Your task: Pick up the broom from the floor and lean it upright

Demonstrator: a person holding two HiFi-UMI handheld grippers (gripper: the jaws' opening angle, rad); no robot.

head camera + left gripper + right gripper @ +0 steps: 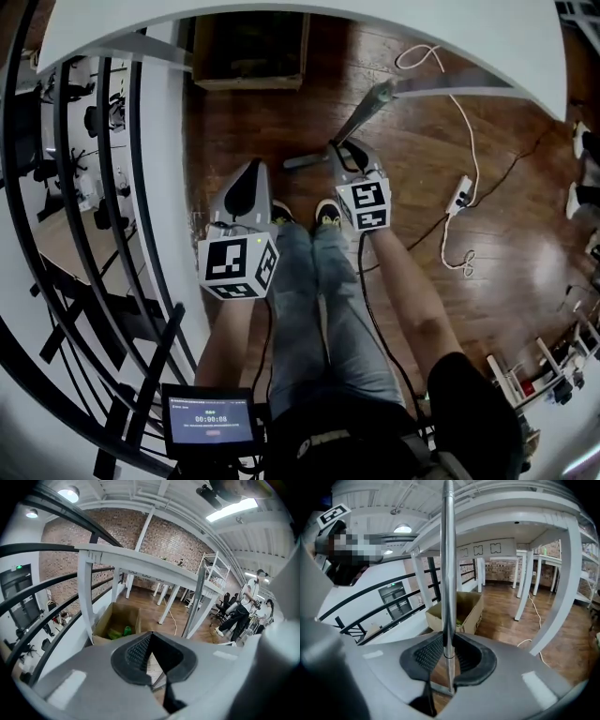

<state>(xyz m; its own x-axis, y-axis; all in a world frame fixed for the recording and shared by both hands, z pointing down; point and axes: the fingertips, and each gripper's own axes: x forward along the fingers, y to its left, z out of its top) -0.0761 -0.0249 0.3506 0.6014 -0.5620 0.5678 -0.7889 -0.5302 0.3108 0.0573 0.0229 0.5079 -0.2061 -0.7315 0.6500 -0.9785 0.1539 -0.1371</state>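
- Right gripper (pixel 448 638): its two dark ribbed pads are clamped on the broom handle (pixel 448 564), a thin shiny metal pole that passes between them and runs straight up through the right gripper view
- Left gripper (pixel 151 637): the jaw tips meet with nothing between them, and only wooden floor (pixel 154 663) shows through the narrow gap behind the tips
- In the head view the two grippers sit side by side above the person's jeans (pixel 323 300) and shoes (pixel 328 216), apart from each other, the right one a little farther away
- From the right gripper the broom handle slants away and to the right, toward the edge of a white table (pixel 487 47); its far end is hard to make out
- A short grey bar (pixel 305 161) shows just left of the right gripper; whether it belongs to the broom cannot be told
- An open cardboard box (pixel 251 52) stands on the floor at the far left, beside a black railing (pixel 89 187)
- To the right, a white cable (pixel 466 122) and a power strip (pixel 461 194) lie on the floor
- A small lit screen (pixel 211 419) sits nearest the person
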